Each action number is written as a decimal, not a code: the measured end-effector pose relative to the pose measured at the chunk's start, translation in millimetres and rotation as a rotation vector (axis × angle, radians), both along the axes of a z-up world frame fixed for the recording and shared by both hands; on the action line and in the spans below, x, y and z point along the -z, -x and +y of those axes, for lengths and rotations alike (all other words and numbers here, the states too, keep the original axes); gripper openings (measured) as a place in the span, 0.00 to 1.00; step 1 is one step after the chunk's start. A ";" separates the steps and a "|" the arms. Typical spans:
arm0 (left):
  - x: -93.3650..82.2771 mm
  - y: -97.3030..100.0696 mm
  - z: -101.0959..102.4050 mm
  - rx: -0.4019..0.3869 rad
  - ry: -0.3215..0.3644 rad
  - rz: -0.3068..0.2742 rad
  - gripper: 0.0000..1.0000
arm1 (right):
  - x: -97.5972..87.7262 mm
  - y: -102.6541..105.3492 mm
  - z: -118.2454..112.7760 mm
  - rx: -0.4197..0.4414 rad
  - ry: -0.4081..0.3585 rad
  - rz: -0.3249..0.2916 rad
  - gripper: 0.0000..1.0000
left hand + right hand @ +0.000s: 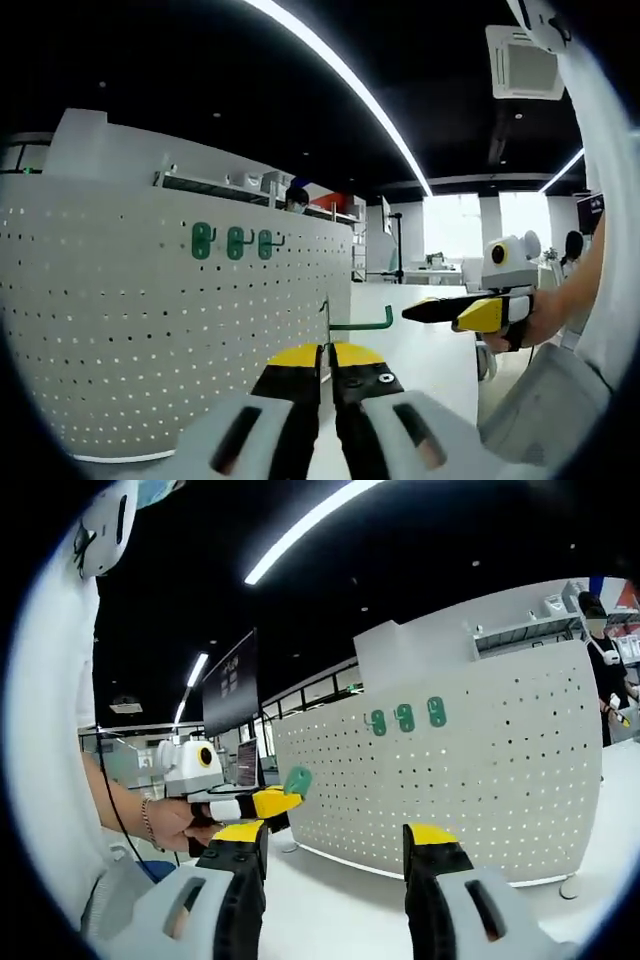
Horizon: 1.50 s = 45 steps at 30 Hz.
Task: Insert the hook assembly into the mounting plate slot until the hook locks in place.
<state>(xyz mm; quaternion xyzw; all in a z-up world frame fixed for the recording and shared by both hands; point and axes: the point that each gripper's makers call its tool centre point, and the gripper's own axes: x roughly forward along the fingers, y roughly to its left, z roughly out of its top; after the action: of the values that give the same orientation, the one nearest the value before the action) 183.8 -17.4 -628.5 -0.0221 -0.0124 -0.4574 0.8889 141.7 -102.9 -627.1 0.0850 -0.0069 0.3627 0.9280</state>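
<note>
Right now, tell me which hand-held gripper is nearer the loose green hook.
Left. The left hand-held gripper is shut on the green hook; the right hand-held gripper hangs open, apart from it.

Left gripper view: close, oblique, white perforated pegboard panel (150, 330) on its left. Right gripper view: farther off, same panel on its right. Shared: three green hooks (234, 242) on it.

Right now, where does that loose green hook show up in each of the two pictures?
Left gripper view: the green hook sits low centre, pinched in the left claw.
Right gripper view: it shows left of centre, at the tip of the left claw.
Shared landmark: three green hooks already on the white pegboard.
</note>
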 end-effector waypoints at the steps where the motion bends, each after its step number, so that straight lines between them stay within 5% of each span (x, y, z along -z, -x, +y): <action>1: 0.0 0.1 0.1 -0.001 -0.002 -0.001 0.03 | -1.2 -0.8 3.4 -0.009 -0.007 0.003 0.52; 33: 0.7 4.0 -2.5 0.003 -0.009 0.000 0.03 | -22.5 -23.4 73.2 -0.129 -0.051 -0.018 0.50; 35: 1.3 3.7 -2.3 0.003 -0.011 0.003 0.03 | -22.5 -24.6 73.5 -0.126 -0.053 -0.013 0.47; 38: 1.3 3.5 -2.0 0.002 -0.012 0.002 0.03 | -22.3 -23.3 75.8 -0.144 -0.064 0.022 0.29; 45: 1.0 4.2 -2.8 0.005 -0.015 0.000 0.03 | -20.1 -24.0 78.2 -0.137 -0.057 0.030 0.14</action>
<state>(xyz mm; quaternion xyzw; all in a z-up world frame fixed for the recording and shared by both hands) 179.6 -20.2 -629.5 -0.0154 -0.0089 -0.4598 0.8878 165.7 -24.6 -607.0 0.1168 0.0025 0.4238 0.8982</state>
